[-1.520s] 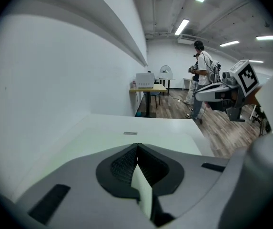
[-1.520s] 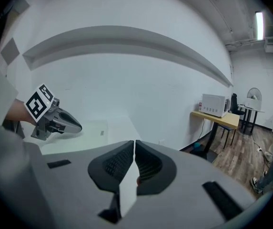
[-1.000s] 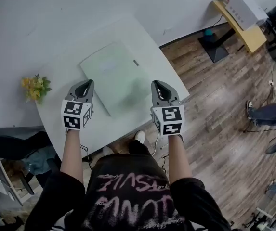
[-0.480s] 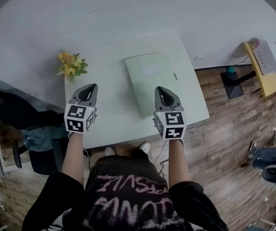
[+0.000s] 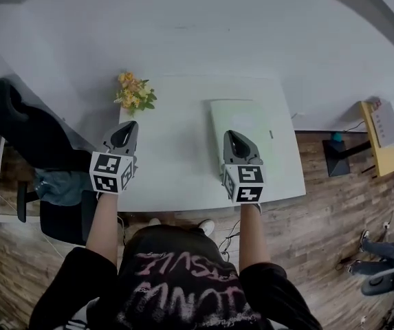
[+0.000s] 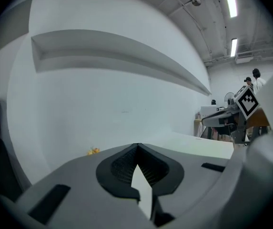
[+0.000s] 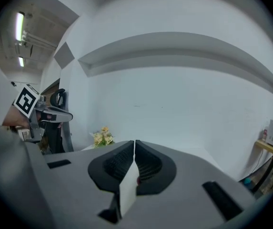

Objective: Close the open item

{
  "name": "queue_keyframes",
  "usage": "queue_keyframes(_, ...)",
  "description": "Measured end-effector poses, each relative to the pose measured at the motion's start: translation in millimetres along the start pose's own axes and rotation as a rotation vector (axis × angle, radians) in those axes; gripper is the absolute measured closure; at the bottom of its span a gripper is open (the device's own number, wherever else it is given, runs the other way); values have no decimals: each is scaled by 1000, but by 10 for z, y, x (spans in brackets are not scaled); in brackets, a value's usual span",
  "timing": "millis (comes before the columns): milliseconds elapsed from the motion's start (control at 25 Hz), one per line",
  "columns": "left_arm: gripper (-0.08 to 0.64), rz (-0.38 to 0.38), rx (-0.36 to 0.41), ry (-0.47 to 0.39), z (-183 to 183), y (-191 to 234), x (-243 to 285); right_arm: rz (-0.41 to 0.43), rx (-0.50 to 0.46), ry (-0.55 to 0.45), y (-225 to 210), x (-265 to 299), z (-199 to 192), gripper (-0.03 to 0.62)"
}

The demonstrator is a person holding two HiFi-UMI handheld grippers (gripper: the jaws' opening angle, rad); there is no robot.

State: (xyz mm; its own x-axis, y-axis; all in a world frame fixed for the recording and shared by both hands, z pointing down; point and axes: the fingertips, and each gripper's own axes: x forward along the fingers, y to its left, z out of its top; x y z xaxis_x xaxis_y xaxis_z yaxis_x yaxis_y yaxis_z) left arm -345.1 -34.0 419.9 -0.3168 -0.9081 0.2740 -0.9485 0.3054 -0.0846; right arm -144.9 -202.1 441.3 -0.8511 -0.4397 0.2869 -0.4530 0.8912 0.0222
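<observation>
Two grippers are held low over the near edge of a white surface (image 5: 176, 167), each carried on a bare forearm. The left gripper (image 5: 128, 125) has its jaws together, tips touching, with nothing between them. The right gripper (image 5: 230, 134) likewise has its jaws pressed together along a thin seam and holds nothing.

Just ahead of the right jaws, and running on beyond them slightly to their right, lies the task's thing: a pale green flat item (image 5: 248, 119) resting on the surface. It sits well to the right of the left jaws. From the head view it reads as one thin slab lying flat, with a small dark tab (image 5: 271, 135) at its right edge. Whether a cover is raised or folded back cannot be told from here, nor which edge carries the hinge or spine.

As a judgement, the item is thin and light, with stiff, smooth faces. It would likely slide on the surface if pushed sideways, so one pair of jaws may need to steady it while the other moves the cover. The best hold is probably a free edge or corner away from the hinge, and the jaws would first have to part to take it.

Farther ahead of the left jaws, a little to their right, stands a small bunch of yellow flowers (image 5: 135, 93) at the back of the surface. A dark chair (image 5: 25, 133) stands off to the left of the left jaws, beside the surface.
</observation>
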Motion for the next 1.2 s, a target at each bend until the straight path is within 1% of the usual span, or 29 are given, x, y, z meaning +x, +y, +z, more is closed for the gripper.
queue_keyframes(200, 546, 31, -2, -39, 187, 168, -45, -6, -32, -39, -5, 45, 242, 566)
queue_keyframes(400, 546, 41, 19, -75, 404, 204, -67, -19, -54, -60, -45, 51, 410, 566)
queue_keyframes(600, 546, 57, -3, -109, 555, 235, -152, -27, -74, -92, -8, -36, 549, 566)
queue_keyframes(720, 546, 74, 13, -131, 661, 253, -190, -31, -74, -102, -27, -47, 616, 566)
queue_keyframes(840, 546, 77, 13, -146, 706, 237, -246, -36, -81, -110, -40, -90, 652, 568)
queue_keyframes(1000, 546, 80, 18, -143, 713, 231, -299, -21, -87, -147, 16, -149, 742, 568)
queue_keyframes(1200, 546, 95, 18, -148, 752, 261, -352, -24, -79, -133, 0, -134, 764, 568)
